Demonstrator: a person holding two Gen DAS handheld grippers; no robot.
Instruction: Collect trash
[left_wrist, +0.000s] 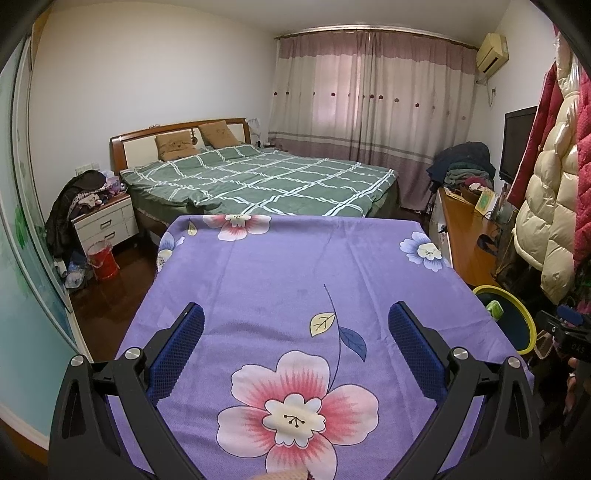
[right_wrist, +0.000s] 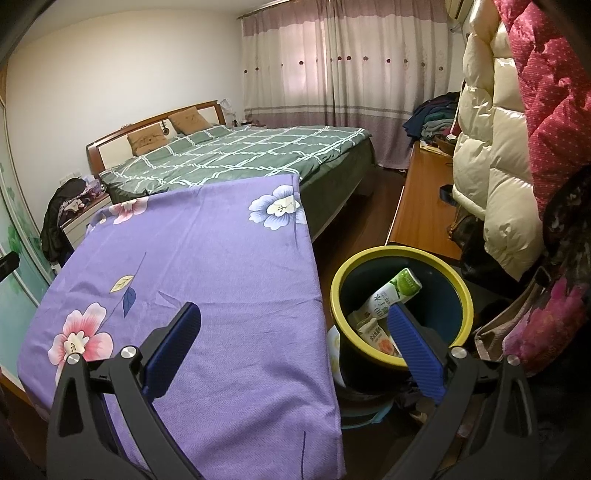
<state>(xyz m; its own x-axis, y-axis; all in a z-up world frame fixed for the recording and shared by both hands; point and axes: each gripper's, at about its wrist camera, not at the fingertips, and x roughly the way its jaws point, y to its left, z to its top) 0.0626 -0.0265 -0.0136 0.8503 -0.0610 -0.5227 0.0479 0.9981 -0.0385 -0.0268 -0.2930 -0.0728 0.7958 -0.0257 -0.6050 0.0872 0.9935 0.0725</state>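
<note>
A dark bin with a yellow rim (right_wrist: 373, 254) stands on the floor right of the table; its rim (left_wrist: 526, 317) shows at the right edge of the left wrist view. Inside it lie a green-and-white carton (right_wrist: 397, 290) and a second carton (right_wrist: 373, 334); a bit of the green carton (left_wrist: 494, 309) shows from the left side. My left gripper (left_wrist: 296, 325) hangs open over the purple flowered tablecloth (left_wrist: 280, 266), nothing between its fingers. My right gripper (right_wrist: 293, 325) is open too, straddling the table's right edge, its right finger (right_wrist: 413, 343) over the bin's near rim.
A bed with a green checked cover (left_wrist: 258, 181) lies beyond the table. A wooden desk (right_wrist: 421, 206) and hanging padded coats (right_wrist: 495, 155) crowd the right side. A nightstand (left_wrist: 105, 221) and a red bucket (left_wrist: 102, 260) sit at the left. The other gripper and a hand (left_wrist: 570, 343) show at far right.
</note>
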